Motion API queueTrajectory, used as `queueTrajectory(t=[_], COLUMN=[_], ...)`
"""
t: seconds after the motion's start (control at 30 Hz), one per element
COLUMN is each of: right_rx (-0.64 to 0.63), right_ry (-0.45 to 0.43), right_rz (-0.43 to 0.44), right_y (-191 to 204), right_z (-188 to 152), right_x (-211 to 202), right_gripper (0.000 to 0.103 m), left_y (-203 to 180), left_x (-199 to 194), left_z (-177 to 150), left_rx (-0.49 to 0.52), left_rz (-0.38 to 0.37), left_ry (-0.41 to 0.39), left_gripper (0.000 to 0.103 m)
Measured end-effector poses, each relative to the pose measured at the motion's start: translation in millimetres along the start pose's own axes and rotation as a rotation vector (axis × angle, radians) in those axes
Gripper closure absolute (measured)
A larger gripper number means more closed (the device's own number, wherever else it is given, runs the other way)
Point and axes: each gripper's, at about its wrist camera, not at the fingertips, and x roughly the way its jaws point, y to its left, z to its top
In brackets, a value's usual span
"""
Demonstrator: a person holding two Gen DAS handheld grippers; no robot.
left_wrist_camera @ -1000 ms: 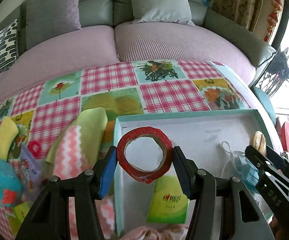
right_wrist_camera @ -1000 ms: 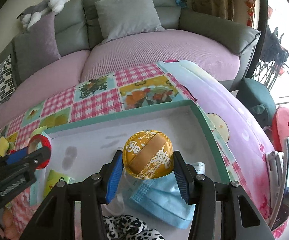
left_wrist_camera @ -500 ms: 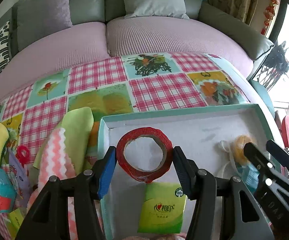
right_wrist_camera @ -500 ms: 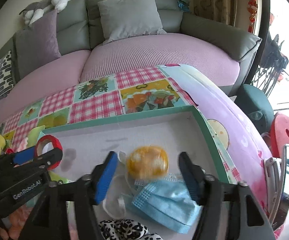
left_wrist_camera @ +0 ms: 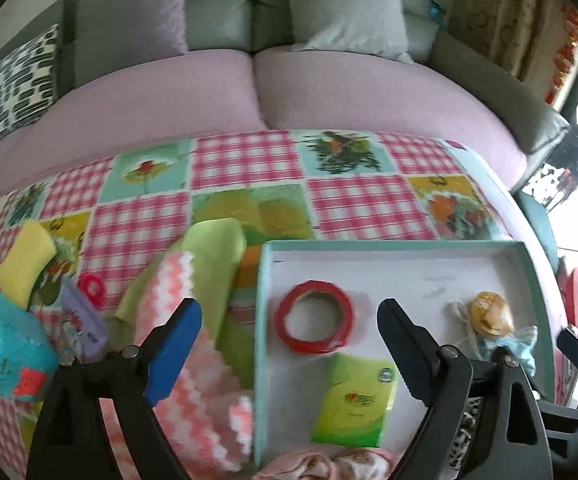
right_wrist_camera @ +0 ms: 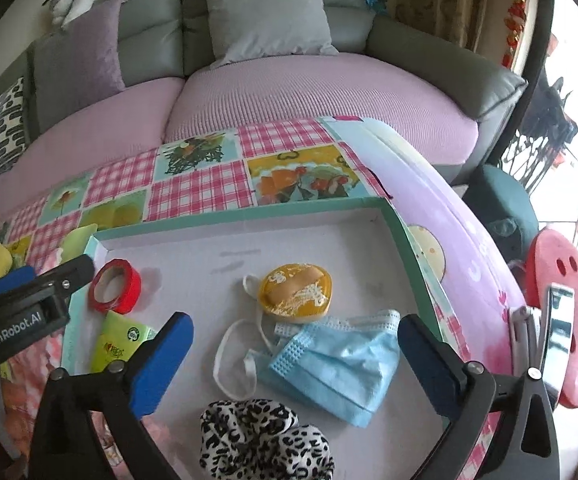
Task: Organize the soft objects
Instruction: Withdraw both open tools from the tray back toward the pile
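Observation:
A shallow teal-rimmed box (left_wrist_camera: 259,320) (right_wrist_camera: 401,236) lies on the checked cloth. In it rest a red tape roll (left_wrist_camera: 315,328) (right_wrist_camera: 115,287), a green tissue pack (left_wrist_camera: 355,400) (right_wrist_camera: 119,346), a round yellow packet (left_wrist_camera: 491,314) (right_wrist_camera: 295,290), a blue face mask (right_wrist_camera: 337,364) and a leopard-print scrunchie (right_wrist_camera: 265,440). My left gripper (left_wrist_camera: 289,332) hangs above the tape roll, its jaws opening and clear of the roll. My right gripper (right_wrist_camera: 295,344) hovers over the mask and packet, jaws opening wide, nothing pressed between its pads.
Left of the box lie a green and pink zigzag cloth (left_wrist_camera: 193,280), a yellow sponge (left_wrist_camera: 25,264), a teal block (left_wrist_camera: 5,348) and a small red ring (left_wrist_camera: 91,286). A pink-covered grey sofa (right_wrist_camera: 309,96) stands behind. A red stool (right_wrist_camera: 569,320) is on the right.
Both grippers have opened. The left let go of the red tape roll, which now lies in the box. The right dropped the yellow packet beside the mask.

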Motion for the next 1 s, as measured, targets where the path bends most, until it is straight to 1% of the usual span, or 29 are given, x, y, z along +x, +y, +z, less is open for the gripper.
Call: queueTrajectory(t=[0.13,0.2,0.3,0.37,0.5,0.73,0.8,0.87,1.0], right_rx=[0.040,0.055,0.066,0.072,0.030,0.007,0.003,-0.002,-0.006], right_ry=[0.024,0.029,0.017,0.004,-0.006,0.035,0.053,0.069,0.087], right_rz=[0.004,-0.003,-0.012,0.002,-0.012,0.024,0.022,0.005,-0.001], right_y=[-5.2,-7.3,-6.7,-5.5,8.3,23.1,24.7,26.6,29.3], right_z=[-1.6,-2.7,-5.0,-6.3,-8.2,-11.6,-13.1,-14.2,-16.4], right_x=[-0.6,-0.9,-5.4,-9.1,-13.6,-12.7,-9.7,-6.1,-1.5], right_gripper=[0.000,0.000,0.000,0.000,0.000,0.000,0.000,0.000,0.000], left_y=[12.2,16.4,22.7,25.5,29.4,38.0,38.1,38.6,48.9], left_x=[-0.9,-3.3,-9.3,-14.5,-24.4,-30.1,-30.0,-28.9,-29.0], left_z=[-3.1,-5.0,-7.3,-8.9,-12.7,-15.8,-17.3,-18.1,-20.0], left_rx=[-0.019,-0.025,-0.044,-0.047,-0.036,-0.037,-0.013,0.000,-0.033], left_rz=[0.060,0.077,0.069,0.064,0.076,0.074,0.082,0.105,0.086], left_ry=[-0.003,-0.011,-0.029,-0.048,-0.085,-0.072,-0.071,-0.070,-0.057], left_gripper=[0.013,0.012,0.012,0.012,0.012,0.012,0.012,0.012,0.012])
